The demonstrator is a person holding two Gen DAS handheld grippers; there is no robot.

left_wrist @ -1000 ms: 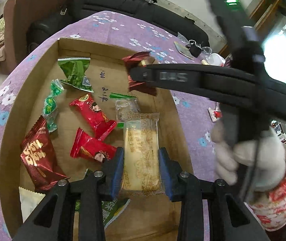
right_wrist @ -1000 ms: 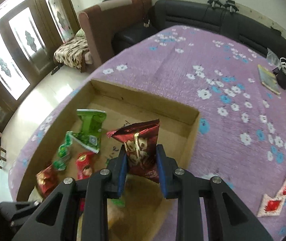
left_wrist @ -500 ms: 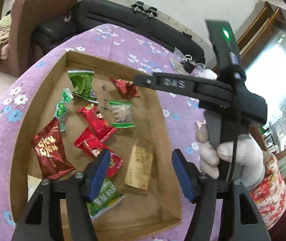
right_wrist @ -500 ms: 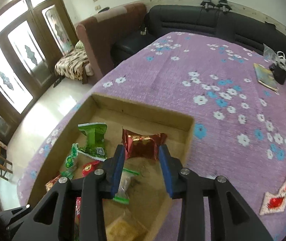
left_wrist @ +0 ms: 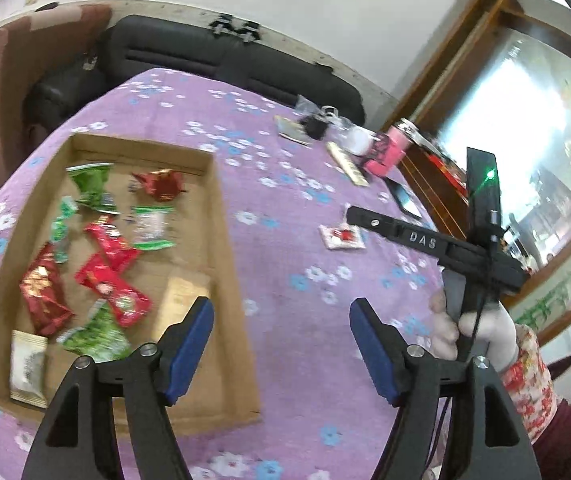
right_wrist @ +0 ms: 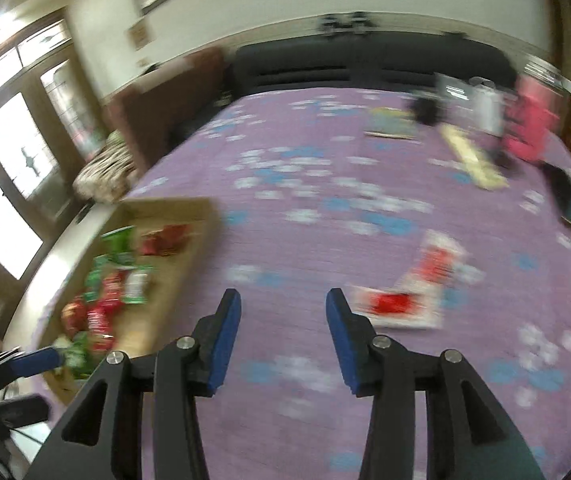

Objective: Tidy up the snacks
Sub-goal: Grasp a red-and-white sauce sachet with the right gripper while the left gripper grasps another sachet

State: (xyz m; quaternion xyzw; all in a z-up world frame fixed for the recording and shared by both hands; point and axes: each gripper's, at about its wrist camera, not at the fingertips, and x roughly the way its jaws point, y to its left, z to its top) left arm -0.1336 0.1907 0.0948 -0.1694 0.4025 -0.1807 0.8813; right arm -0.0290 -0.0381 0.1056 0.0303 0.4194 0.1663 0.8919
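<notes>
The tabletop (left_wrist: 293,240), under a purple flowered cloth, carries a shallow cardboard box (left_wrist: 229,280) whose long axis runs away from the left gripper (left_wrist: 281,320). That gripper's blue-padded fingers (left_wrist: 189,344) are spread wide and hold nothing; the left finger hangs over the box's near right corner, the right finger over bare cloth.

Inside the box, left of and beyond the left finger, lie the snacks: a tan biscuit pack (left_wrist: 183,292) just ahead of the fingertip with its long axis pointing away, a red packet (left_wrist: 113,288) lying diagonally, a dark red packet (left_wrist: 43,296) further left, a green packet (left_wrist: 93,180) at the far end, and a crumpled red wrapper (left_wrist: 161,184) beside it.

The right gripper (right_wrist: 283,312) also has its fingers (right_wrist: 227,332) parted, empty, above the cloth. A red-and-white sachet (right_wrist: 397,304) lies just right of its right fingertip, long axis across the view, with a second red-and-white sachet (right_wrist: 439,256) beyond it, touching it or nearly so; blur hides the detail. In the left wrist view a gloved right hand (left_wrist: 473,328) grips the black handle.
</notes>
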